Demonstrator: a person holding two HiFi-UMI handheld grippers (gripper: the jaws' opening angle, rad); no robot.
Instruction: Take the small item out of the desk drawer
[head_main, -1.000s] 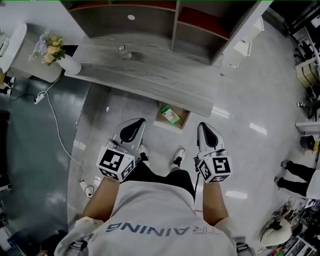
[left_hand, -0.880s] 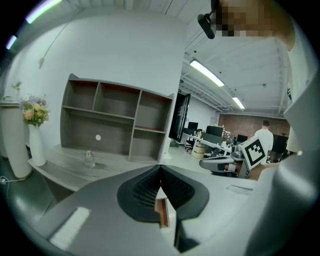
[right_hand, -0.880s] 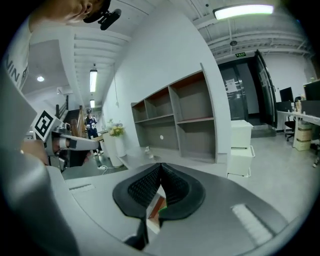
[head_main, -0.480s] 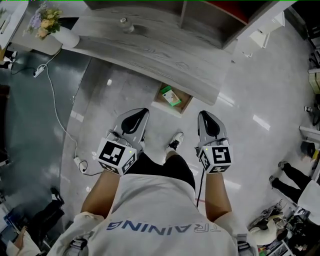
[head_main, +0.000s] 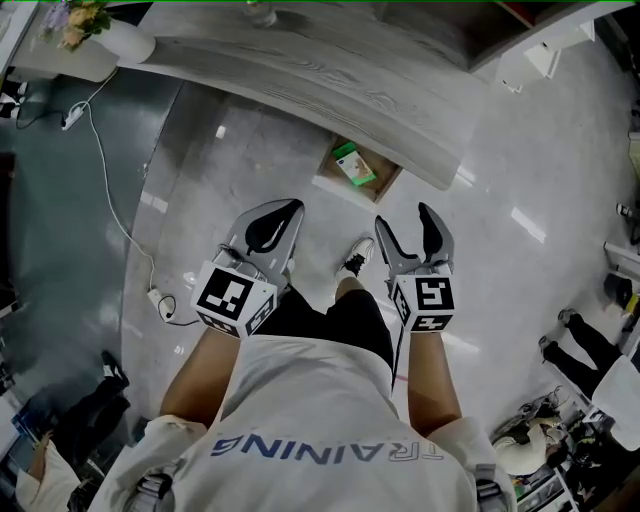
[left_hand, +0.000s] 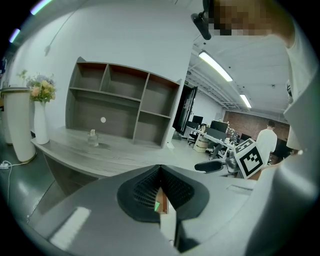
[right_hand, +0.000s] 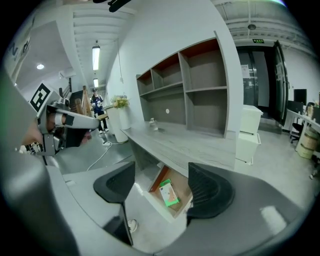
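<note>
A small green and white box (head_main: 354, 167) lies in the open drawer (head_main: 383, 185) under the grey desk's front edge (head_main: 300, 90); the right gripper view shows the box (right_hand: 169, 193) in the drawer (right_hand: 159, 181) between its jaws, well ahead of them. My right gripper (head_main: 409, 226) is held above the floor, short of the drawer, and its jaws are opening with nothing between them. My left gripper (head_main: 276, 214) hovers beside it, shut and empty, its pads (left_hand: 172, 188) pressed together.
A small glass bottle (left_hand: 92, 137) stands on the desk before a grey shelf unit (left_hand: 125, 107). A white vase of flowers (head_main: 110, 35) sits at the desk's left end. A white cable (head_main: 105, 170) runs across the floor to a plug (head_main: 157, 299). My feet (head_main: 353, 258) stand below the grippers.
The right gripper's jaws have gone from shut to open. The head view has shifted so the desk and drawer sit higher and farther right in it; the left gripper stays shut.
</note>
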